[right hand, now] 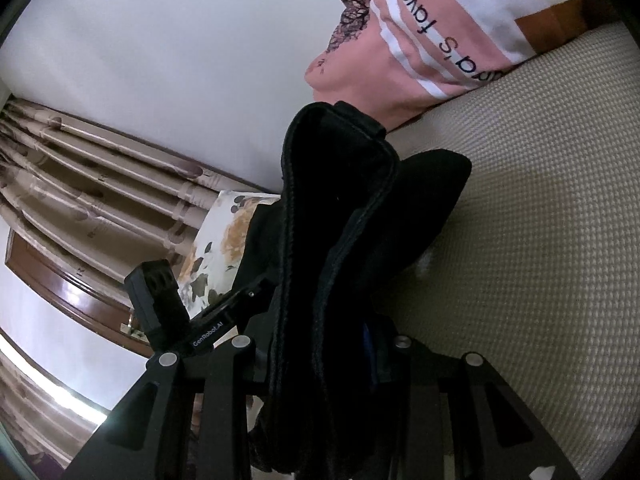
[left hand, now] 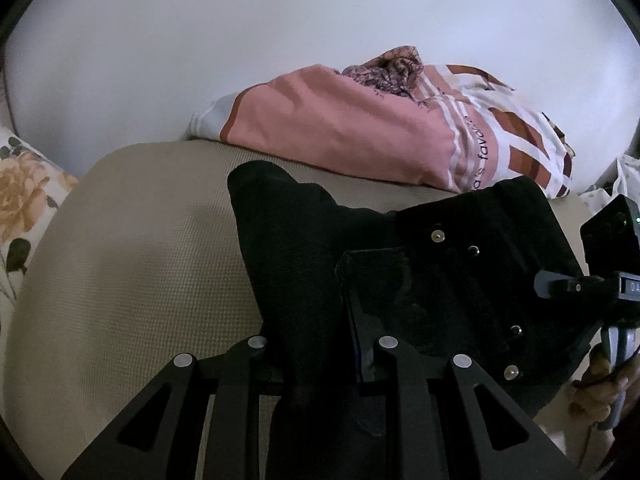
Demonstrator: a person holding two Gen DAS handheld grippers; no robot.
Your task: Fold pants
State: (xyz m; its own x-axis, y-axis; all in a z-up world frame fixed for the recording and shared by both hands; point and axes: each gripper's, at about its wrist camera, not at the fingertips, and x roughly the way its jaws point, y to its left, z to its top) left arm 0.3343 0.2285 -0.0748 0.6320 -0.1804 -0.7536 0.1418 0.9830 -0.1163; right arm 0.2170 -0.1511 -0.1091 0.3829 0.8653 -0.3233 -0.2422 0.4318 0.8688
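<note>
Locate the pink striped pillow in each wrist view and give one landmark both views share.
Left wrist: pink striped pillow sits upper centre-right, against the wall beyond the black pants.
Right wrist: pink striped pillow fills the top right, tilted, lettering upside down.
Shared landmark: the floral cushion.

A beige woven bed surface (left hand: 132, 264) fills the lower left. The black pants (left hand: 460, 280) lie on it at centre right. A pink striped cloth (left hand: 352, 128) rests along its upper edge.

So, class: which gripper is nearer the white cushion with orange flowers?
Left. The left gripper holds the black pants on the cushion's side; the right gripper holds them farther away.
</note>
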